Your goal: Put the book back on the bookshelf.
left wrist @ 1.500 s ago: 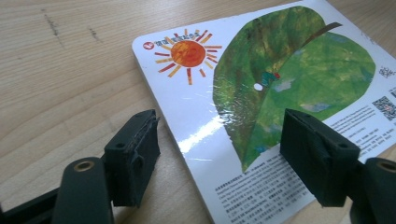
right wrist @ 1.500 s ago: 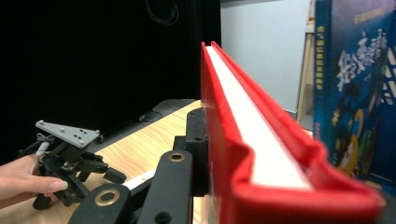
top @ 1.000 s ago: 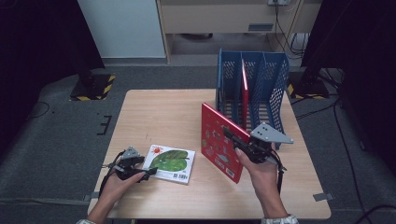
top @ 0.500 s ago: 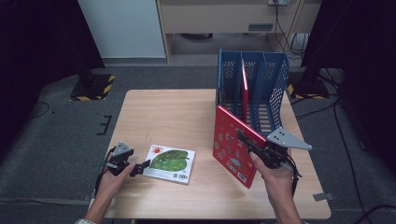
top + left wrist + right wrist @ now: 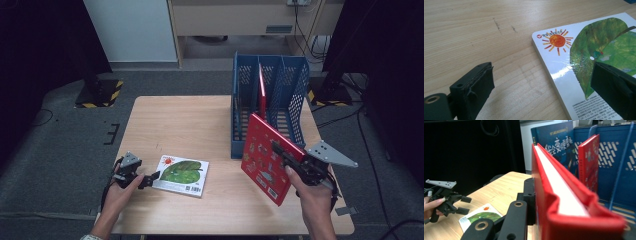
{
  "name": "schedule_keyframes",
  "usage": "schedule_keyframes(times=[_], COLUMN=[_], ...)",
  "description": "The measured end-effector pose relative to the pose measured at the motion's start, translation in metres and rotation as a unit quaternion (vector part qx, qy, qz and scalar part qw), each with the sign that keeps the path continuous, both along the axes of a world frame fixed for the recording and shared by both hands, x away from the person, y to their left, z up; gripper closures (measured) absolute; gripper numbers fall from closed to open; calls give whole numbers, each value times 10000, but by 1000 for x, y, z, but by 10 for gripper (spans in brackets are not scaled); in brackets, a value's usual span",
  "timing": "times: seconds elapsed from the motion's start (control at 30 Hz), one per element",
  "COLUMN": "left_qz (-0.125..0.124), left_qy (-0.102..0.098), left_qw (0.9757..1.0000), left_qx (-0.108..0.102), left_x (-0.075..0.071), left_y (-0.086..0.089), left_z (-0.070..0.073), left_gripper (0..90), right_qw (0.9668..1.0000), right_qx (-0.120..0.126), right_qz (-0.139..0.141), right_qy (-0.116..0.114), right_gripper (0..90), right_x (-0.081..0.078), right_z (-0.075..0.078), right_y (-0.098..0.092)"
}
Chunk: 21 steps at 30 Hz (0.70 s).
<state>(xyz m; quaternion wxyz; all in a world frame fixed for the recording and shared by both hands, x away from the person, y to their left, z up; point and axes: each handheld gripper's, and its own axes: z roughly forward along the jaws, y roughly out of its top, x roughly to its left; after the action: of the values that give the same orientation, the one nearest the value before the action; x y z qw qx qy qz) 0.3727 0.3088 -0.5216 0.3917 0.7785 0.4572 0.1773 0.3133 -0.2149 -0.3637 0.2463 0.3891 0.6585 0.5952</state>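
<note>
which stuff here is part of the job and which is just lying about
In the job:
- red book, clamped in the right claw
- blue file rack, with another red book standing in it
- green leaf book, flat, by the open left claw

Lying about:
- black-and-yellow striped base on the floor
- floor cables

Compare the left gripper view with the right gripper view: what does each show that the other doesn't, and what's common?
Left gripper view alone: the left gripper from behind its own open black jaws, the printed orange sun sharp on the green book, and scuff marks on the wood.

Right gripper view alone: the right gripper shut on a red book, the blue rack with another red book standing in it, and a dark blue book.

Both: the green book lying flat on the table.
</note>
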Motion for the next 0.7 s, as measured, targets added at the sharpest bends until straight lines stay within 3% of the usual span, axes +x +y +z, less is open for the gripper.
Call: schedule_keyframes(times=[0.23,0.7], left_qz=[13,9], left_qy=[18,23], left_qw=[10000,9999], left_qx=[81,128], left_x=[0,0], left_y=[1,0], left_z=[-1,-2], left_gripper=[41,42], right_qw=[9999,9995], right_qx=[76,119], right_qz=[-129,-277], right_qy=[-6,-114], right_gripper=[797,797], right_x=[-2,7], right_z=[7,50], right_y=[-9,-14])
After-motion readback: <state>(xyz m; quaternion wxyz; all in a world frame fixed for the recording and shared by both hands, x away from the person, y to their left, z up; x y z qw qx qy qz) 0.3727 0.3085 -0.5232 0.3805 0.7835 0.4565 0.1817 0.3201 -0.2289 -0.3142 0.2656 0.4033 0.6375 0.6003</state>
